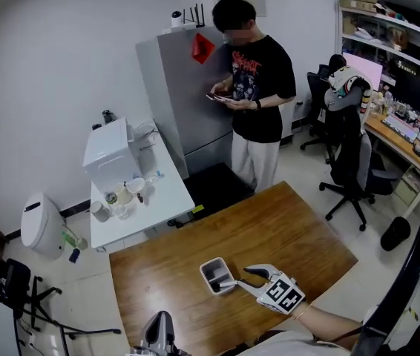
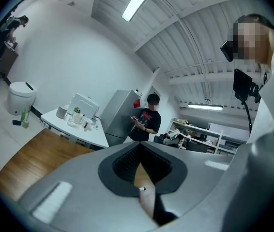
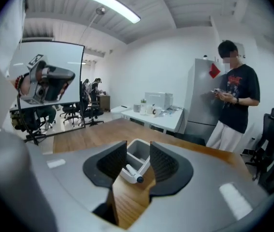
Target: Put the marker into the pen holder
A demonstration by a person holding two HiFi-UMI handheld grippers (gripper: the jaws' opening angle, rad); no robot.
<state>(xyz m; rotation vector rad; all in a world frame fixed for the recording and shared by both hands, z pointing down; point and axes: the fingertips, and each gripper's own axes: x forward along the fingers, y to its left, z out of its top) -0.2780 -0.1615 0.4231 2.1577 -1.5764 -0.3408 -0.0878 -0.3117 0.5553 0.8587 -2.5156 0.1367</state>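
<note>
1. Between the wide-open fingers of the right gripper: a white marker with dark cap, leaning on the small white box-shaped pen holder, on the brown wooden surface.
2. Probably light, stiff, smooth; best pinched mid-barrel.
3. Left gripper fingers closed, empty.

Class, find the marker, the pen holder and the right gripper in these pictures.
marker (image 3: 131, 172): right gripper view, on its white barrel.
pen holder (image 3: 137, 150): right gripper view, on its grey inside wall.
right gripper (image 1: 241, 276): head view, midway between its fingertips.
</note>
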